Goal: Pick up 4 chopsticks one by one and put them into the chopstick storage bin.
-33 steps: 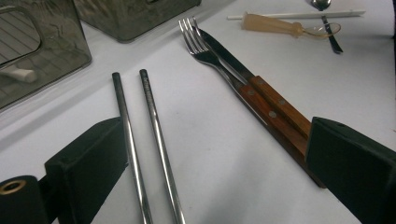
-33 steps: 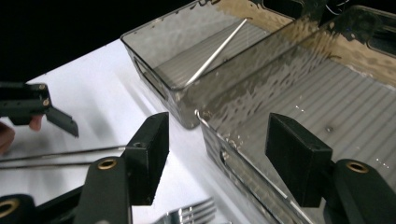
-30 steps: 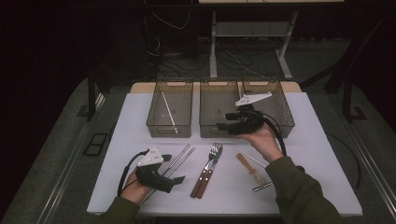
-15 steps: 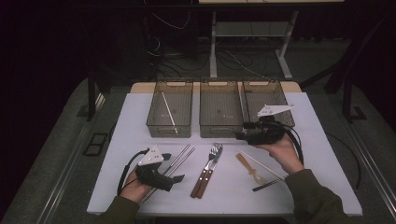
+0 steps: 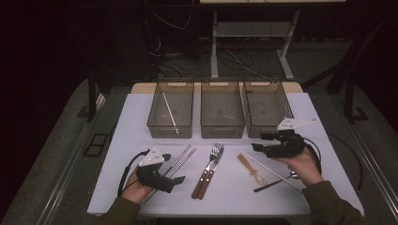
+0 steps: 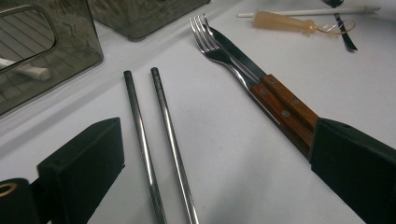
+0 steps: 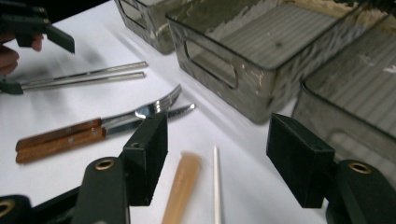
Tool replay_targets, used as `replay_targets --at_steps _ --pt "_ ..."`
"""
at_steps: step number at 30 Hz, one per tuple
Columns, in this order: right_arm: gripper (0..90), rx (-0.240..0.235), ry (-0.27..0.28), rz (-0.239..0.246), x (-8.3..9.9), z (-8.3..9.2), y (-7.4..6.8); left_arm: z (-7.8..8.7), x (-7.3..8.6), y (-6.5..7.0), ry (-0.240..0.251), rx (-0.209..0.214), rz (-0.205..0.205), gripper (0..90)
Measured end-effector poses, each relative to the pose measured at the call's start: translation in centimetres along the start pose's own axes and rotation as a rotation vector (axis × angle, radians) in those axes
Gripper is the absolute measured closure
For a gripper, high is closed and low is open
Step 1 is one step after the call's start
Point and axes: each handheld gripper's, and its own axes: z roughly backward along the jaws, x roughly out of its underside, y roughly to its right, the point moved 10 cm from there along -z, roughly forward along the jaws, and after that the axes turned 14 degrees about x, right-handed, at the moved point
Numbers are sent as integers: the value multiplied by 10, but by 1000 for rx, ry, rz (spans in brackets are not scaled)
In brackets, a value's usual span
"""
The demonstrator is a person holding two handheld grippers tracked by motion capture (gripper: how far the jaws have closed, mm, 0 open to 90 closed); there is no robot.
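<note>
Right gripper point(image 7: 215, 161): the two black jaws stand apart with nothing pressed between the pads. In the gap, on the white table point(image 7: 60, 116), lie the tan handle of a plastic spoon point(image 7: 181, 186) and, just beside it on the right, a thin white stick point(image 7: 216, 186); neither touches a pad. Left of the jaws, a fork point(image 7: 98, 125) and a knife point(image 7: 81, 137) with wooden handles lie side by side. Beyond them lie two metal straws point(image 7: 93, 75), parallel. The other gripper point(image 7: 32, 28), in a hand, sits at the upper left corner. Three smoky transparent bins stand behind: the middle bin point(image 7: 243, 88), the far bin point(image 7: 144, 23), the near bin point(image 7: 345, 121).
</note>
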Motion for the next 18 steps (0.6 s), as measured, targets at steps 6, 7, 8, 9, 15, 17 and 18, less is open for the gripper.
replay_targets --at_steps 6,7,8,9,15,17,18 --pt "387 -2 -7 6 15 13 2 1 0 1 0 0 4 9" --pt "387 -2 -7 8 18 15 2 1 0 1 1 -1 3 9" --pt "387 -4 -10 9 20 17 2 1 0 1 1 -1 4 9" --pt "387 -4 -12 10 23 19 2 1 0 1 0 -1 4 9" --pt "396 -7 -34 6 41 32 7 2 0 -1 1 -10 6 9" --pt "401 -7 -37 10 47 36 9 3 0 -1 3 -13 7 9" --pt "404 -5 -42 8 50 38 9 3 0 -1 1 -14 7 9"
